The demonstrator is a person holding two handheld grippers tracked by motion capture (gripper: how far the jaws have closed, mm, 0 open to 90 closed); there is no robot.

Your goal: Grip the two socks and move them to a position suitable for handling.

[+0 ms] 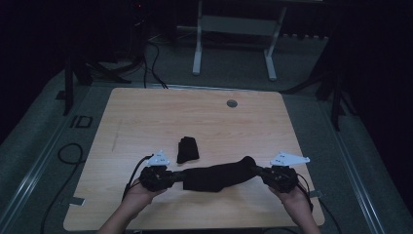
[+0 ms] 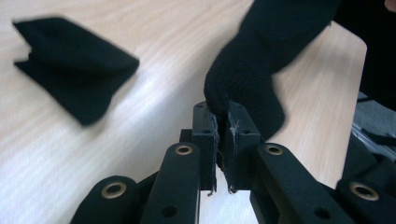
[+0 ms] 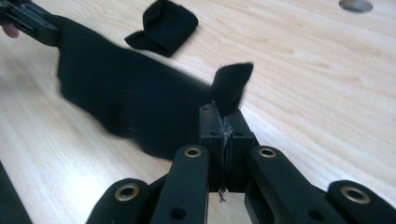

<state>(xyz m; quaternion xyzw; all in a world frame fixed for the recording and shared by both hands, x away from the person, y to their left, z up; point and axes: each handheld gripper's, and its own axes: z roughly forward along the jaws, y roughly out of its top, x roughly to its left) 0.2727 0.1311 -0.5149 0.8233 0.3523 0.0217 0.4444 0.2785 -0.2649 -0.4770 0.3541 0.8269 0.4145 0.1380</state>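
i see the table [image 1: 146, 112] mostly bare: wide open wood on the far half, out to the far edge and the small grey grommet [image 1: 232, 103]. the near edge lies close under both hands, and the right gripper [image 1: 265, 171] sits nearer the right edge than the left gripper [image 1: 176, 176] does the left one. the only other item is a folded black cloth [image 1: 187, 149], just beyond the work, near the left gripper but apart from it.

the sock [image 1: 216, 176] lies over the near middle of the table, stretched between the grippers, its long axis running left to right and rising a little toward the right end. my left gripper's jaws are clamped on its left end [image 2: 243, 79]; my right gripper's jaws are pinched tight on its right end, with a short flap [image 3: 231, 84] sticking up past them.
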